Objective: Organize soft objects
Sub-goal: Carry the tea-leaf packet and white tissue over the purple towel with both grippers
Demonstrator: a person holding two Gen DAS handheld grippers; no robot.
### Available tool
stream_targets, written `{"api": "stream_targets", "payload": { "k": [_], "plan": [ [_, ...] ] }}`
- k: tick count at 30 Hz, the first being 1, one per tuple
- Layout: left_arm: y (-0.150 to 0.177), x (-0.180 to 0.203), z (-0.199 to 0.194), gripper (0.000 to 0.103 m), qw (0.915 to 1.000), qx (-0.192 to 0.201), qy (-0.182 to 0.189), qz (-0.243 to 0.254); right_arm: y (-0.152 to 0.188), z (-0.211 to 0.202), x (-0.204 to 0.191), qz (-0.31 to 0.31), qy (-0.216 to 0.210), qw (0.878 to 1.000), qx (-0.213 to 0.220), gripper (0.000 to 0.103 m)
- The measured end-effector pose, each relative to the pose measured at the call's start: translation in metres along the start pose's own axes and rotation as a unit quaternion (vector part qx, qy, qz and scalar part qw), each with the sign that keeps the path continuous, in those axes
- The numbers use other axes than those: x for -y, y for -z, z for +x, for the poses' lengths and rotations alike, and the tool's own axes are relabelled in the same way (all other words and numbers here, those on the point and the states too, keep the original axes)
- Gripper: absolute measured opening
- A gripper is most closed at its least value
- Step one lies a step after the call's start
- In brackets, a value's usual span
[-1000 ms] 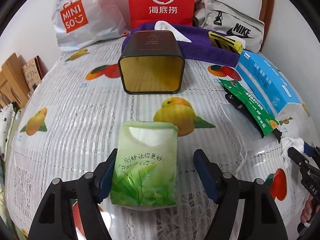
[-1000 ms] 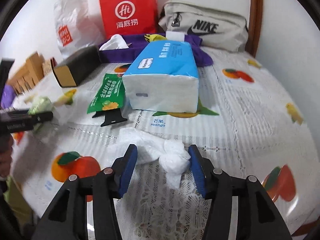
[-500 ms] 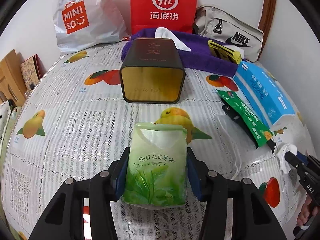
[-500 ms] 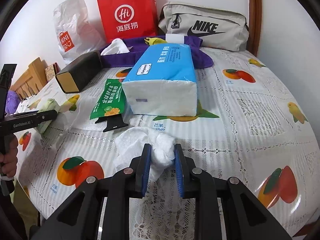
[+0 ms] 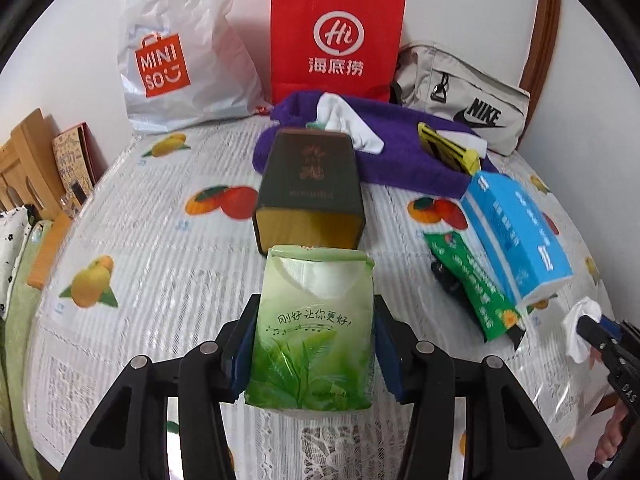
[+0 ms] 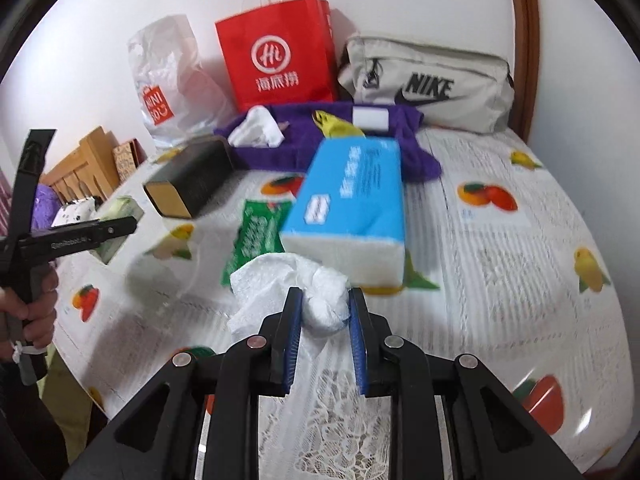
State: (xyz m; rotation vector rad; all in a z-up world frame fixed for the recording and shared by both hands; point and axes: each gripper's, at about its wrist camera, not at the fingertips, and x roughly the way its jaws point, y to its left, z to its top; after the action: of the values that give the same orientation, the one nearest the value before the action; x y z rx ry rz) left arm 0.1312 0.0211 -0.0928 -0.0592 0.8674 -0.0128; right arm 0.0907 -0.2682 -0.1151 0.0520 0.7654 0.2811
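A fruit-print cloth covers the desk (image 5: 168, 240) under us. Our left tongs (image 5: 314, 354) clamp the green tissue pack (image 5: 314, 328) by its sides, clear of the desk; it is light, squashy, slick-wrapped, so mid-body grip suits. Our right tongs (image 6: 325, 322) pinch the crumpled tissue (image 6: 320, 300) at its wadded knot; flimsy, it tears easily.

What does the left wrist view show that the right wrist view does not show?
Only the left wrist view shows the printed front of the green tissue pack clamped in the left gripper. Only the right wrist view shows the hand that carries the left gripper, and the crumpled white tissue close up in the right gripper. Both show the blue tissue box, red paper bag and dark tin box.
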Motion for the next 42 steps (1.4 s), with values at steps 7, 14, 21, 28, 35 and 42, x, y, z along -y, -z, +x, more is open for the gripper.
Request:
{"api": "stream_targets", "payload": {
  "k": [7,14,21,28,35,42],
  "plan": [
    [-0.028,0.002,-0.008,0.049,0.9999,0.013,0.006,-0.004,-0.034,-0.011,-0.003,-0.01,-0.002,1.0,0.022,0.023],
    [-0.053,0.004,-0.008,0.049,0.9997,0.02,0.012,-0.006,-0.066,-0.01,-0.005,-0.017,-0.01,0.999,0.03,0.023],
    [-0.078,-0.004,-0.006,0.049,0.9996,0.026,0.011,-0.01,-0.094,-0.001,-0.007,-0.015,-0.021,0.999,0.036,0.023],
    [-0.099,-0.011,0.004,0.049,0.9994,0.022,0.021,-0.018,-0.12,0.011,-0.009,-0.018,-0.021,0.999,0.038,0.023],
    [-0.12,-0.008,0.024,0.05,0.9994,0.009,0.028,-0.016,-0.153,0.038,-0.001,-0.018,-0.017,0.999,0.03,0.023],
    [-0.144,0.0,0.05,0.05,0.9995,-0.004,0.03,-0.005,-0.188,0.078,0.019,-0.008,-0.003,1.0,0.024,0.023]
  ]
}}
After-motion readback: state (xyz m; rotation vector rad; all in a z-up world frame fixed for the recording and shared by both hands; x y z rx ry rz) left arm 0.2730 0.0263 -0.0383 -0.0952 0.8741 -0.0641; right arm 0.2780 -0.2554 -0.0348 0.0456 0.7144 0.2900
